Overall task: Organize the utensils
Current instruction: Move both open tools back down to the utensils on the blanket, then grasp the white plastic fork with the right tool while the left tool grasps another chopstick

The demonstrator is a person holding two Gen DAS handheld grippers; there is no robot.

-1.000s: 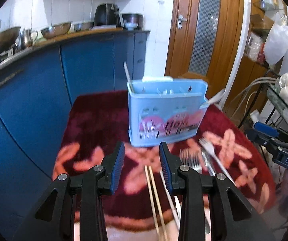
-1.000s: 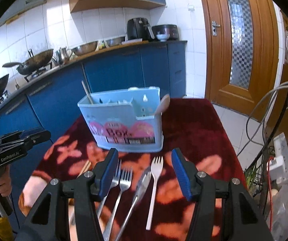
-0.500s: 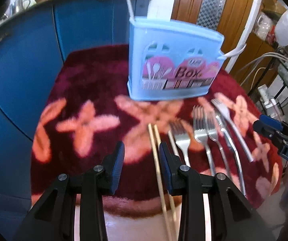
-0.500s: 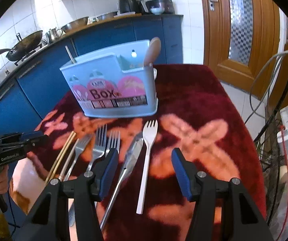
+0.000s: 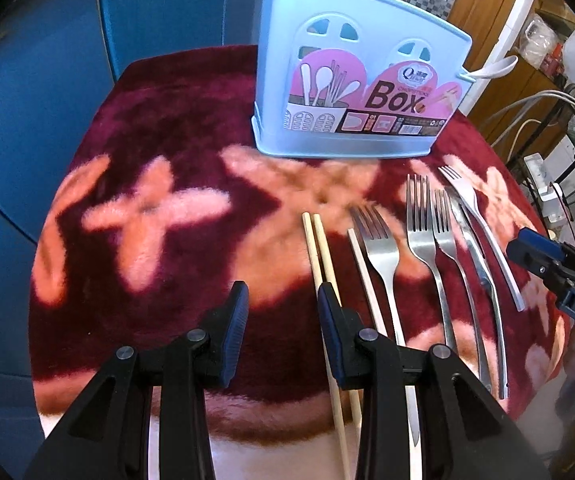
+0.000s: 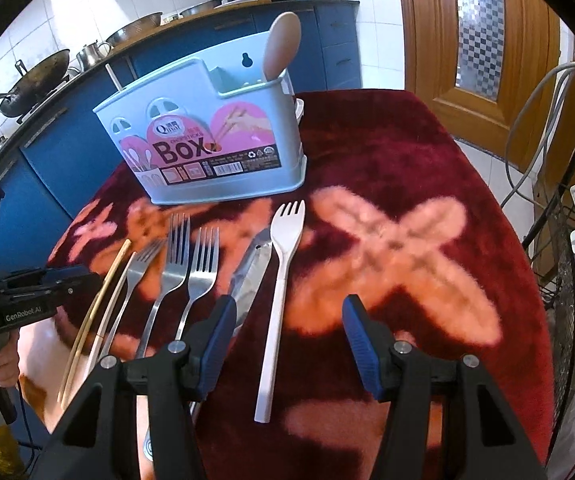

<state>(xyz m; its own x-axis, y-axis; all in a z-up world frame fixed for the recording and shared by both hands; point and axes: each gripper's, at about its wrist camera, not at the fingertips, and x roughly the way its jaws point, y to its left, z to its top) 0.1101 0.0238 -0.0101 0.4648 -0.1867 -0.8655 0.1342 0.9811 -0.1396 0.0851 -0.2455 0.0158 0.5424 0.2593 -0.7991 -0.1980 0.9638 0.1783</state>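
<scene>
A light blue utensil box (image 5: 361, 92) stands on the red patterned cloth (image 5: 167, 168); it also shows in the right wrist view (image 6: 211, 148), with a wooden spoon (image 6: 281, 46) in it. In front lie a pair of chopsticks (image 5: 321, 256), three metal forks (image 5: 381, 248), a metal knife (image 5: 475, 248) and a white plastic fork (image 6: 283, 264). My left gripper (image 5: 283, 300) is open, low over the cloth, just left of the chopsticks. My right gripper (image 6: 287, 312) is open, straddling the white fork's handle from above.
Blue kitchen cabinets (image 5: 47, 60) stand behind and left of the table. A wooden door (image 6: 487, 32) is at the back right. Cables and a wire rack (image 6: 567, 240) stand off the table's right edge. Pans (image 6: 35, 80) sit on the counter.
Both grippers have dropped and tilted down toward the cloth. The left one has come nearer the chopsticks, the right one nearer the white fork. Both stay open.
</scene>
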